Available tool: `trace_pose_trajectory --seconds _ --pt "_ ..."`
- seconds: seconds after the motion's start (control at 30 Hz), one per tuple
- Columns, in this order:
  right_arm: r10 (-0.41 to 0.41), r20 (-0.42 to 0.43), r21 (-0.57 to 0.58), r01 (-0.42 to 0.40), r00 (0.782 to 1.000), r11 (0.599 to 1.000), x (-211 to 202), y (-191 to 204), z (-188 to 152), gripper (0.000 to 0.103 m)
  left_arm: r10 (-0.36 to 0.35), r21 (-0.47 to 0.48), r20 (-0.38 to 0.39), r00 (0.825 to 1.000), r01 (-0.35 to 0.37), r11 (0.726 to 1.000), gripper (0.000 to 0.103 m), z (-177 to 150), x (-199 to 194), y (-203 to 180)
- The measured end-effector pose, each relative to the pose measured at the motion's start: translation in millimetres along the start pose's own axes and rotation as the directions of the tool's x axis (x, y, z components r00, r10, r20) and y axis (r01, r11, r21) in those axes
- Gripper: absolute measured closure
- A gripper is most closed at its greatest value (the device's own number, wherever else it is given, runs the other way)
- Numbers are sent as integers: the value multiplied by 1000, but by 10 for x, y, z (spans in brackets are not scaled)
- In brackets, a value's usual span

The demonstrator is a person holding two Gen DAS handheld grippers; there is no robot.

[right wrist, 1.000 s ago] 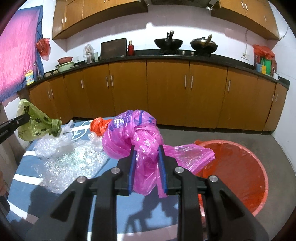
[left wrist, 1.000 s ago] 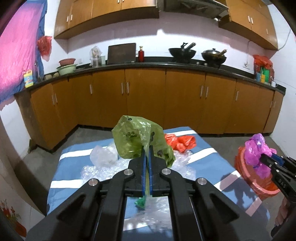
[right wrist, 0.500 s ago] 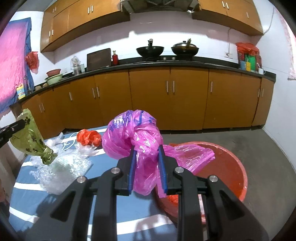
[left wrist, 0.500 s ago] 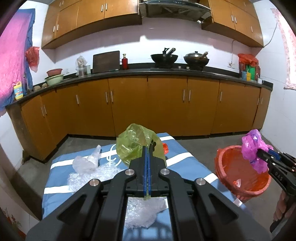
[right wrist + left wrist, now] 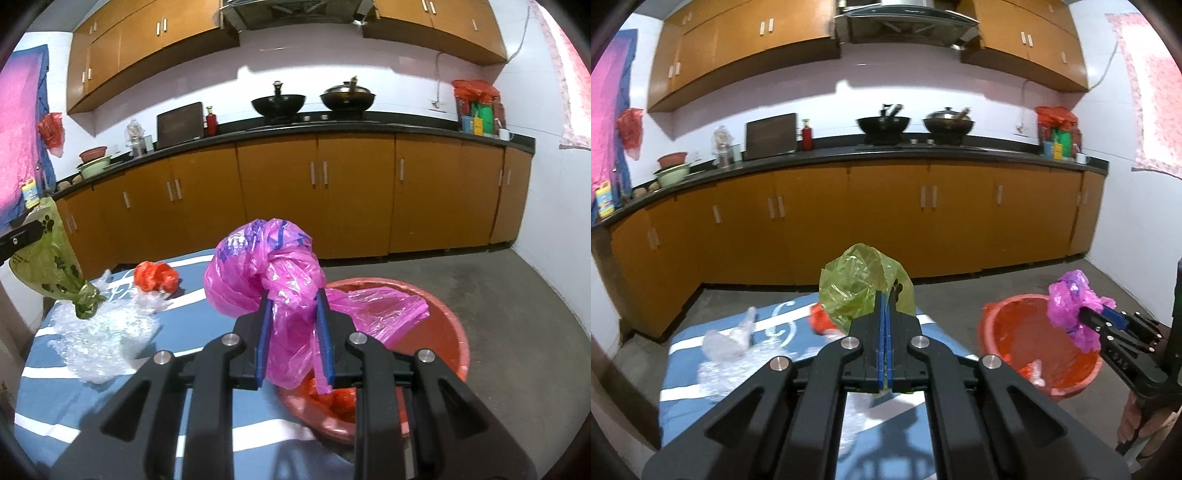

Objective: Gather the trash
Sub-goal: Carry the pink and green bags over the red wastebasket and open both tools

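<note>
My left gripper (image 5: 885, 295) is shut on a green plastic bag (image 5: 857, 284) and holds it above the blue striped table (image 5: 798, 369); the bag also shows at the left of the right wrist view (image 5: 48, 269). My right gripper (image 5: 291, 295) is shut on a pink plastic bag (image 5: 266, 273) and holds it over the near rim of the red basin (image 5: 443, 332). In the left wrist view the pink bag (image 5: 1071, 306) hangs above the basin (image 5: 1027, 332). A red crumpled bag (image 5: 155, 277) and clear bubble wrap (image 5: 99, 339) lie on the table.
The red basin stands on the grey floor to the right of the table and holds red and clear scraps (image 5: 1032, 373). Wooden kitchen cabinets (image 5: 886, 221) run along the back wall, with two woks (image 5: 884, 123) on the counter. A clear crumpled bag (image 5: 727, 339) lies at the table's left.
Both grippers have risen and drawn back with their bags. The pink bag has moved over the red basin. The green bag has lifted off the bubble wrap.
</note>
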State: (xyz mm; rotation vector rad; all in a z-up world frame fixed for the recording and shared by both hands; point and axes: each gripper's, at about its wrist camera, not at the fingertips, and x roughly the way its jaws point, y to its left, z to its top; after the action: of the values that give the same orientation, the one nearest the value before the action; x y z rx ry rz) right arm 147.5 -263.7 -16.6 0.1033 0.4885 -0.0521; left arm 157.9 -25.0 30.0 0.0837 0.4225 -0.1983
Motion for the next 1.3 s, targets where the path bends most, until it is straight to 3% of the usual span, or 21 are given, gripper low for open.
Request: trace_pose_trajectory --seconds 0.5,0.83,1.3 --pt "-144 -4 42 144 990 989 26 -825 62 80 -214 60 -11 977 215 975 103 176 510 -1199" --pt "-172 -37 81 175 984 981 288 -1151 26 80 -269 89 -57 961 273 958 103 97 897 -1635" --pt "-154 -65 103 160 986 982 713 -1287 -31 79 -309 127 -123 943 324 938 103 -123 1293 -1877"
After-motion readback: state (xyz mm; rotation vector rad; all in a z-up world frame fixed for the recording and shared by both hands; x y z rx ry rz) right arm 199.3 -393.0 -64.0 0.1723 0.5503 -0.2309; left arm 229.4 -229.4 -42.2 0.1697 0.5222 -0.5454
